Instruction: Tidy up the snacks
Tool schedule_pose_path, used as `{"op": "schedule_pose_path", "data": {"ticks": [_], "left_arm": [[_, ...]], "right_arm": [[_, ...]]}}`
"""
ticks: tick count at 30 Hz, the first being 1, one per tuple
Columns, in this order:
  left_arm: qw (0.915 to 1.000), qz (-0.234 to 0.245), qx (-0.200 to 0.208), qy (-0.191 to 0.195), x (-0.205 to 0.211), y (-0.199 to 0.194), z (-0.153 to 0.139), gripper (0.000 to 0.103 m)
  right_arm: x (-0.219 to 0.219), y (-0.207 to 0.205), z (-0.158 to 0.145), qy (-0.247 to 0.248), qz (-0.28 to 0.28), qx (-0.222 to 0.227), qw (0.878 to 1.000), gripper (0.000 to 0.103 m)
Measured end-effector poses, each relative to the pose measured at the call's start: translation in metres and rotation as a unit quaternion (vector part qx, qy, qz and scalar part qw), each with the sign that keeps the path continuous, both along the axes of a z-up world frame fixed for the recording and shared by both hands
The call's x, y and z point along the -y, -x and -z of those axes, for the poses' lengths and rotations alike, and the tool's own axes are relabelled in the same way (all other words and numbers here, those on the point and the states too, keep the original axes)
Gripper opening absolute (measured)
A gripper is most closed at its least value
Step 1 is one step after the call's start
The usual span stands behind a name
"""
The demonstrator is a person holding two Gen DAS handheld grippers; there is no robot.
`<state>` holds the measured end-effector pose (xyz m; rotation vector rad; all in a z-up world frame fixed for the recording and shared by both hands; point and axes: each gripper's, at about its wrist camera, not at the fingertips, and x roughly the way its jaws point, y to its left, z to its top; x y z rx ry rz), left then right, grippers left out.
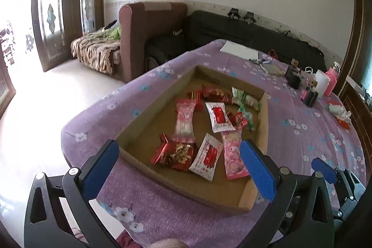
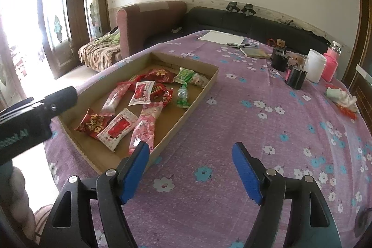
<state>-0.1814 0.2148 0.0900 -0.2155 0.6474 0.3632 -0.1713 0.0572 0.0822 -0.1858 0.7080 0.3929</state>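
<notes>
Risk of nudging overlapping snack packets (image 1: 209,129) or cardboard tray (image 1: 162,94) askew, with left tool (image 1: 179,169) and right tool (image 2: 190,173) both open, empty.

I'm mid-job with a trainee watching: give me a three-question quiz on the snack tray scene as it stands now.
1. True or false: every snack packet in view lies inside the cardboard tray.
2. Multiple choice: what is between the pads of the right gripper? A) a pink packet B) nothing, only the tablecloth beyond C) a green packet
3. Fill in: the green packets lie at the tray's ____ end, seen from the grippers.

Key
1. True; none shows on the cloth outside it.
2. B; its jaws stand apart over bare cloth beside the tray.
3. Far; the pink packet and the red-and-gold bag lie near the left gripper, which is wide open and empty.
</notes>
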Motion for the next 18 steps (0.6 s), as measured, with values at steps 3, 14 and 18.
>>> {"op": "schedule_pose_path", "data": {"ticks": [3,14,18], "left_arm": [[1.0,0.0,-0.005,0.0,0.0,-0.001,0.003,0.103],[0.9996,-0.017,-0.021,0.004,-0.012,-0.006,0.012,0.103],[0.9993,-0.01,-0.035,0.007,-0.015,-0.011,0.012,0.103]], "right_arm": [[-0.005,0.0,0.001,0.005,-0.005,0.001,1.0,0.075],[-0.021,0.0,0.005,0.017,-0.02,-0.002,1.0,0.076],[-0.027,-0.002,0.006,0.021,-0.026,0.0,0.999,0.076]]}}
